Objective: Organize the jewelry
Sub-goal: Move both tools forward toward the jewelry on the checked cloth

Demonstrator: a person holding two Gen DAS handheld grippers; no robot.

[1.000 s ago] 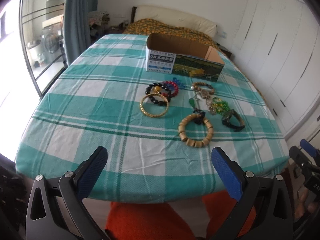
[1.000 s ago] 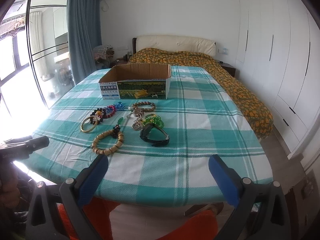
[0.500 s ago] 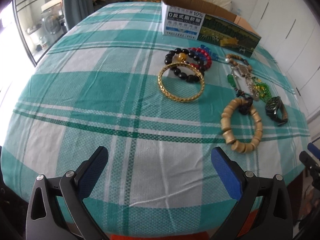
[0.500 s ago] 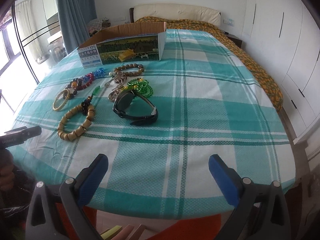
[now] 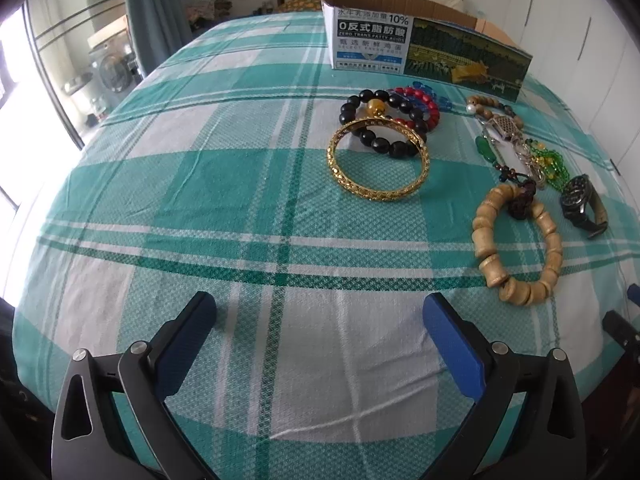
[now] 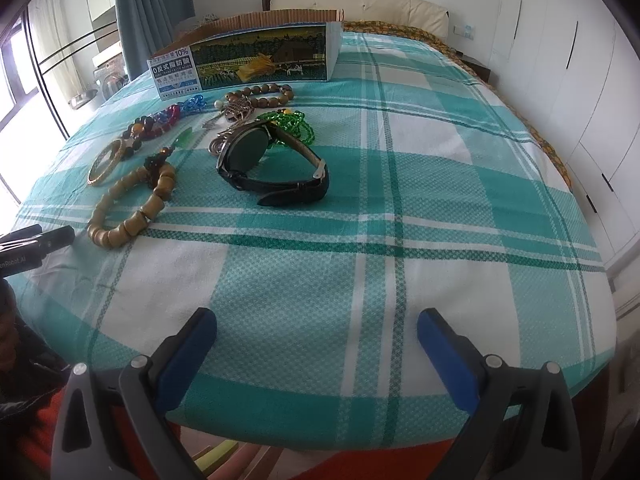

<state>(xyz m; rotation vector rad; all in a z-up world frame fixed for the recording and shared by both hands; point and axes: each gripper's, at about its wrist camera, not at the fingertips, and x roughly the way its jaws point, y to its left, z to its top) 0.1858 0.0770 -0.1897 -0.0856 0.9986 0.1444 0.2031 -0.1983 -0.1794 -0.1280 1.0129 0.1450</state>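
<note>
1. Progress. By the look of it the sorting has not begun: every piece of jewelry lies loose on the checked cloth of the bench (image 5: 224, 184), in front of the open cardboard box (image 5: 424, 46), and nothing can be seen to have been placed in it.

2. Pieces left to move. Gold bangle (image 5: 379, 160), overlapping the black bead bracelet (image 5: 380, 120); red bead bracelet (image 5: 420, 100) just behind; large wooden bead bracelet (image 5: 516, 244) nearest the front edge; wristwatch (image 6: 272, 164) on its side; green bead strand (image 6: 294, 124); brown bead bracelet (image 6: 260, 94) closest to the box.

3. Grippers. The left gripper (image 5: 320, 316) has its fingers (image 5: 452, 340) spread wide with nothing between them, above the near edge of the cloth, well short of the bangle. The right gripper (image 6: 316, 328) is likewise spread and empty, near the front edge, well apart from the watch.

4. Hidden or unclear. The interior of the box is not visible from either view, so its contents cannot be told. The metal charm and chains between the brown beads and the watch are tangled and hard to separate by eye. Fisheye curvature bends the bench edges; the window side is overexposed.
</note>
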